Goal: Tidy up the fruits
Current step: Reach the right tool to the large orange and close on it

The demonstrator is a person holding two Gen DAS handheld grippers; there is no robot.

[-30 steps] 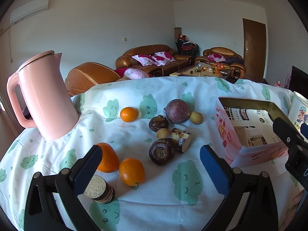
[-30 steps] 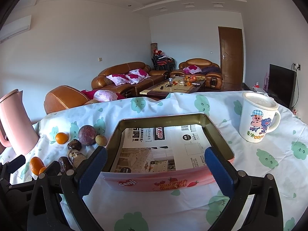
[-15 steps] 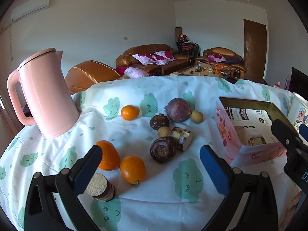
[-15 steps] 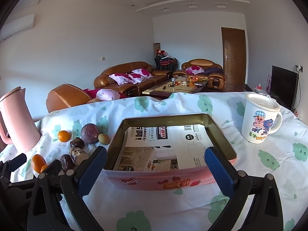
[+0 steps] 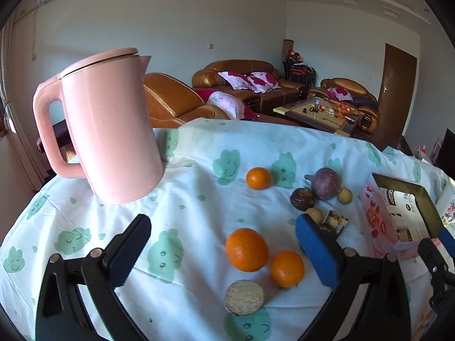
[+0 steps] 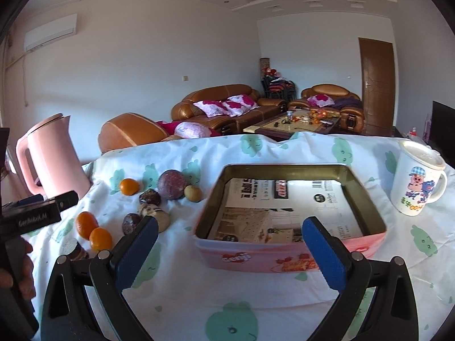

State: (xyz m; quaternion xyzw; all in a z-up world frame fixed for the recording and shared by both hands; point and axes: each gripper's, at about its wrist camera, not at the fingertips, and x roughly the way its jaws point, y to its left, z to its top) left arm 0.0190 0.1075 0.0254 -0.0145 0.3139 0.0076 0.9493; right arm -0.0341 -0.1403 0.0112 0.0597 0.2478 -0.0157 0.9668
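So the left tongs (image 5: pixel 223 244) hang wide open and empty just above the bench (image 5: pixel 193 199), with the biggest orange (image 5: pixel 246 249) between their pads; I'd say the first pick is in hand. The right tongs (image 6: pixel 229 245), equally open, wait before the paper-lined pink tin (image 6: pixel 369 213). Next, probably, lower and close gently, though depth is hard to read.
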